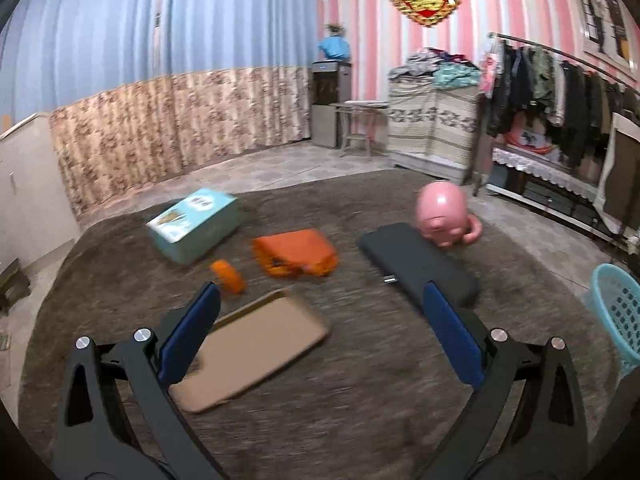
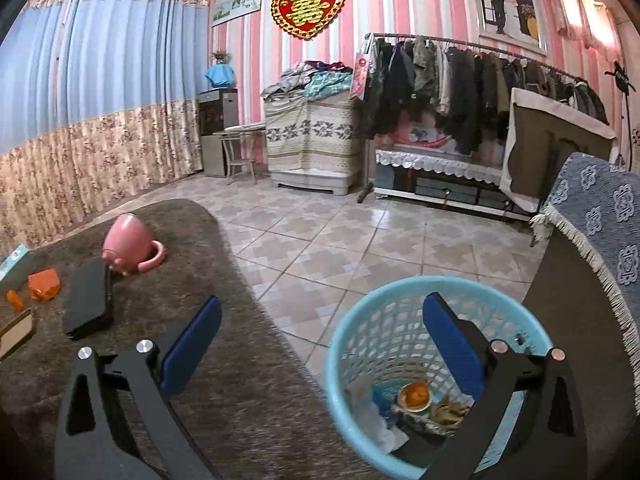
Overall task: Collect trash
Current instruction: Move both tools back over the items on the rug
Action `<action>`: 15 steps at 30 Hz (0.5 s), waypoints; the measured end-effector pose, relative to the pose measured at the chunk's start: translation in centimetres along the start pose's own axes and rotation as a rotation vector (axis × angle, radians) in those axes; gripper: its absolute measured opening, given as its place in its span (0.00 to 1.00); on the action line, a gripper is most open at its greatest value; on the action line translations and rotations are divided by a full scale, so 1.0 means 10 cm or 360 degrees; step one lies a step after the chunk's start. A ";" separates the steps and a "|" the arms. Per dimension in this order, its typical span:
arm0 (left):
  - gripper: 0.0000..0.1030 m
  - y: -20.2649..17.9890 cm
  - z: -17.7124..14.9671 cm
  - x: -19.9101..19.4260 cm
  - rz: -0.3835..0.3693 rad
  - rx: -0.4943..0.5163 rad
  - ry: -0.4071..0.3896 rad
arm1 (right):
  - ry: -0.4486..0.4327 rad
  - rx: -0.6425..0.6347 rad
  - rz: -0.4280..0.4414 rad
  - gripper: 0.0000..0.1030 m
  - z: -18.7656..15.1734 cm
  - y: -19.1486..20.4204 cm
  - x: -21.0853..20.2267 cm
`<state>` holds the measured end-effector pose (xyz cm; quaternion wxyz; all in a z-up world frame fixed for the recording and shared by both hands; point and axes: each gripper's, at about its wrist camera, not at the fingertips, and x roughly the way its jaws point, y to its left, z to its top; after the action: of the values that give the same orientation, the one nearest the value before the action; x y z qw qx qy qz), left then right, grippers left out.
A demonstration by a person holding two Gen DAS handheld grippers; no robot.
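Rug point(image 1: 360, 420): brown, shaggy; holds all loose items.
Basket point(image 2: 348, 344): light-blue mesh, on tiled floor just off rug edge. Inside: white crumpled paper, orange peel or fruit piece, brown scraps, dark bits. Also visible at far right edge of left wrist view.
L gripper point(image 1: 320, 300): jaws wide, nothing held; above rug, aimed toward item cluster. View blurred, so likely mid-move.
R gripper point(image 2: 322, 314): jaws wide, nothing held; right finger over basket mouth, left finger over rug edge.
Items on rug, left wrist view:
- flat tan cardboard piece point(image 1: 256, 348), partly under L gripper's left finger.
- small orange scrap point(image 1: 229, 276), just beyond that fingertip.
- crumpled orange wrapper point(image 1: 296, 258), centre, near scrap.
- teal box point(image 1: 196, 224), far left, tilted.
- black case point(image 1: 416, 264), flat, w/ far end touching pink pig toy point(image 1: 442, 212).
Step, est.: between picks; basket partly filled, trash left on rug.
Next move, est.: L gripper down onto nearest trash, prob. orange scrap or cardboard. Scrap small, so needs centring between pads before closing. Cardboard flat on pile, so needs edge grab. Pig toy and case prob. not trash; cannot tell re teal box.
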<state>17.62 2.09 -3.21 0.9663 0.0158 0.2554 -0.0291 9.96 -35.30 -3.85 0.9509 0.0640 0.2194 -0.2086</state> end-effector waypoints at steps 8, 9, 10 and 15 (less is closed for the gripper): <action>0.95 0.63 -0.14 0.14 0.0144 -0.0085 0.0110 | 0.0013 -0.0052 0.0060 0.96 -0.01 0.25 0.02; 0.95 0.69 -0.14 0.19 0.0155 -0.0083 0.0131 | 0.0026 -0.0059 0.0073 0.96 -0.02 0.29 0.04; 0.95 0.72 -0.14 0.23 0.0157 -0.0080 0.0141 | 0.0040 -0.0065 0.0086 0.96 -0.03 0.32 0.05; 0.95 0.93 -0.10 0.50 0.0167 -0.0111 0.0213 | 0.0079 -0.0125 0.0132 0.96 -0.07 0.49 0.10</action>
<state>22.02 11.15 -6.41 0.9472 -0.0027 0.3191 0.0318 12.61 -31.10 -4.82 0.9548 0.0409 0.2481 -0.1586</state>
